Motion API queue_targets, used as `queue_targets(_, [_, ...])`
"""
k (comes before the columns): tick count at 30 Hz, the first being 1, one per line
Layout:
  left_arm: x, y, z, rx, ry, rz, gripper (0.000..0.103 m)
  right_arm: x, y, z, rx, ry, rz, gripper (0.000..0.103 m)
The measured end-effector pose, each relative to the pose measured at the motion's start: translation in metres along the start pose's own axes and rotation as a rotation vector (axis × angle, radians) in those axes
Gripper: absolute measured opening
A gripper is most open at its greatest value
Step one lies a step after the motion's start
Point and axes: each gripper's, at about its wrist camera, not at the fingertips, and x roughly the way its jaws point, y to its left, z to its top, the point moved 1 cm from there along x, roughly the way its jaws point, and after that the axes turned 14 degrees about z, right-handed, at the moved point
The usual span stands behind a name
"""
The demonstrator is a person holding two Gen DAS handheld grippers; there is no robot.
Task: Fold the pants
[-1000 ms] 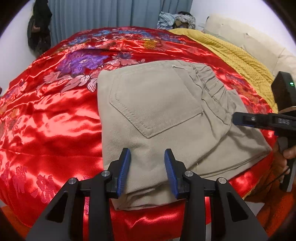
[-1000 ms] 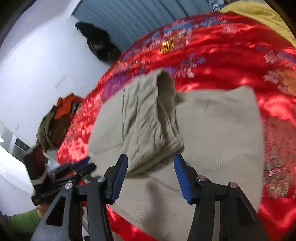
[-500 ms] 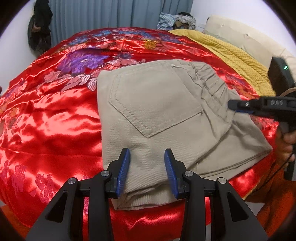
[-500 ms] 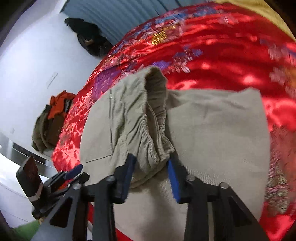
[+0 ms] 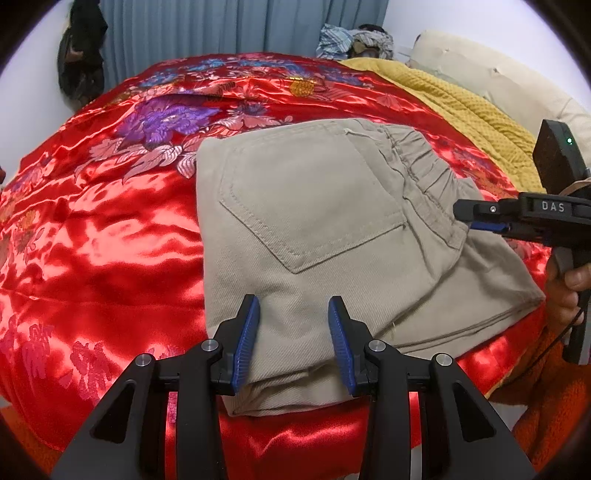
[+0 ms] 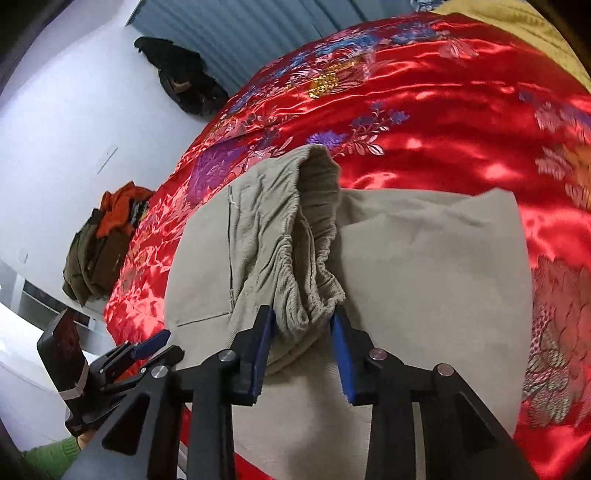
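Pants (image 5: 314, 229) lie on the bed (image 5: 110, 229), already folded into a compact stack; right gripper (image 6: 303, 332) has its jaws around the bunched waistband (image 6: 314, 266), apparently pinching it; left gripper (image 5: 293, 332) hovers, jaws apart, empty; likely one last fold or tidy remains.

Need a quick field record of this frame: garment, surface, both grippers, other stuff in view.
garment: khaki pants, folded, back pocket up
surface: red floral satin bedspread
left gripper: jaws open, over near edge of pants
right gripper: jaws either side of elastic waistband; grip unclear
nearby: yellow knit blanket, blue curtain
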Motion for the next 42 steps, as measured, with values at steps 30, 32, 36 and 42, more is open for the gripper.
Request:
queue_targets(30, [-0.067, -0.01, 0.033, 0.009, -0.095, -0.1, 0.041, -0.12, 0.005, -0.04, 0.08, -0.198, -0.081, 0.019])
queue_targets(32, [-0.047, -0.021, 0.027, 0.067, -0.033, -0.055, 0.041, -0.109, -0.017, -0.047, 0.129, -0.162, -0.106, 0.019])
queue_targets(36, [-0.011, -0.04, 0.005, 0.229, 0.077, 0.048, 0.039, -0.093, -0.042, -0.062, 0.184, -0.137, -0.132, 0.019])
queue_targets(42, [-0.025, -0.041, 0.006, 0.255, 0.043, 0.082, 0.046, -0.091, -0.042, -0.06, 0.162, -0.128, -0.148, 0.021])
